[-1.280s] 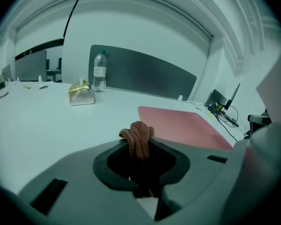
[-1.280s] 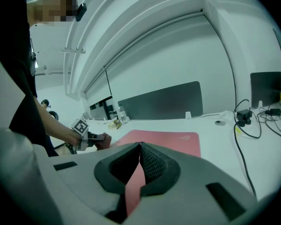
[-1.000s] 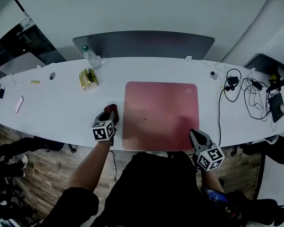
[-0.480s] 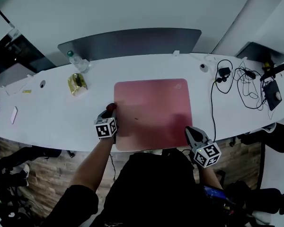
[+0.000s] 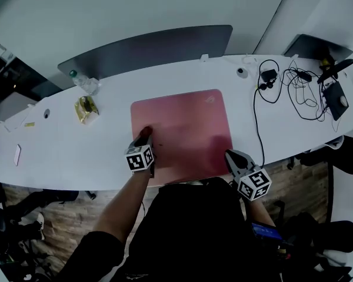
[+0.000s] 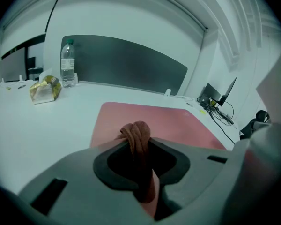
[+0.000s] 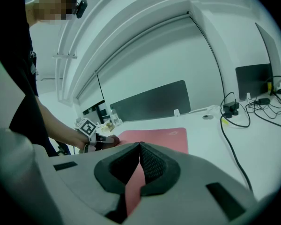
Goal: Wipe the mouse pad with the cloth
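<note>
The left gripper [image 5: 146, 140] has its jaws clamped on the bunched brown cloth [image 6: 136, 134], which rests on the left edge of the red mouse pad [image 5: 188, 128] on the white desk [image 5: 76, 145]. The right gripper [image 5: 232, 157] hangs at the pad's near right corner, jaws together and empty.

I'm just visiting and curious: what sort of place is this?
Most likely an office. There is a long white desk with a grey divider screen behind it, a pink mouse pad in the middle, and a tangle of cables at the right end.
</note>
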`<state>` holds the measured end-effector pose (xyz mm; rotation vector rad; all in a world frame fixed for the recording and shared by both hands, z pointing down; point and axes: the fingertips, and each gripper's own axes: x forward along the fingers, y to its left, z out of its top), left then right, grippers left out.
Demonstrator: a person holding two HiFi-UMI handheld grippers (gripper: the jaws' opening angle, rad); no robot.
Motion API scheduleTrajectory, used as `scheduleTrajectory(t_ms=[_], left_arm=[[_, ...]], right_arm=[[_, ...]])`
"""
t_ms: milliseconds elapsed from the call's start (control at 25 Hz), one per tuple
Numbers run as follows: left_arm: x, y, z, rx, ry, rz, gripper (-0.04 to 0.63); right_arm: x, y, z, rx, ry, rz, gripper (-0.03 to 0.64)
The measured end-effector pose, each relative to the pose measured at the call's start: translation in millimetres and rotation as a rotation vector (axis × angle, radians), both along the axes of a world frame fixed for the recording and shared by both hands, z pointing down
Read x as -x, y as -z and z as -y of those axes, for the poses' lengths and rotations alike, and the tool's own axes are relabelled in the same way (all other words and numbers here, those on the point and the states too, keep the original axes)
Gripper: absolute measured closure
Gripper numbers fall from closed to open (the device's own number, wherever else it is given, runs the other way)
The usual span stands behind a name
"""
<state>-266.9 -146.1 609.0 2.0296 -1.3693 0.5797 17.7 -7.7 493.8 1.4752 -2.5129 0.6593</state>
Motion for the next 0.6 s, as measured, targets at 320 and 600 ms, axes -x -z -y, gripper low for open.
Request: scheduleTrajectory(t_ms=[320, 600], left_arm=[[-42, 0, 3, 0.028, 0.006, -0.056, 0.511], [-77, -2, 2, 0.061, 0.001, -0.080, 0.511]], right_arm=[[-29, -6, 3, 0.025, -0.019, 0.023, 0.591], [-45, -11, 7, 0.039, -0.008, 0.049, 0.591]])
